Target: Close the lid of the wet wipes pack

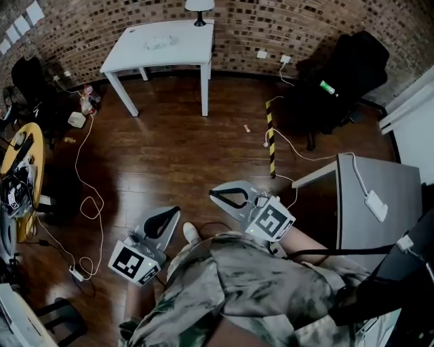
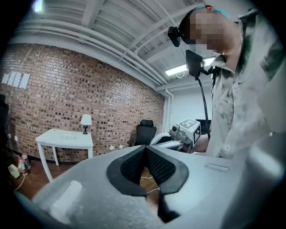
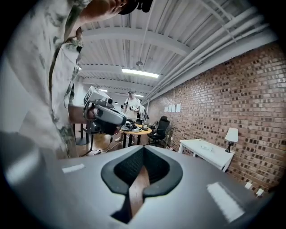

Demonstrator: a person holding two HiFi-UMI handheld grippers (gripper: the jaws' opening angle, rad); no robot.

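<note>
Head view: left gripper (image 1: 173, 213) and right gripper (image 1: 215, 194) both held close to the person's body. Jaws of each are closed tip to tip with nothing between them; both gripper views agree, only floor shows through the gap behind the tips. Well ahead of both jaw pairs, far out of reach, stands a white table (image 1: 135, 51) with one pale flat item on it, probably the wet wipes pack (image 1: 161, 42). Lid state too small to read. Expect a light, soft pouch that gives under pressure and may slide on the smooth top, with a stiff plastic flip lid. Best to pin the pouch body with one jaw pair and press the lid's free edge with the other. Count: two grippers, one table, one pack, one lamp (image 1: 199, 8).
</note>
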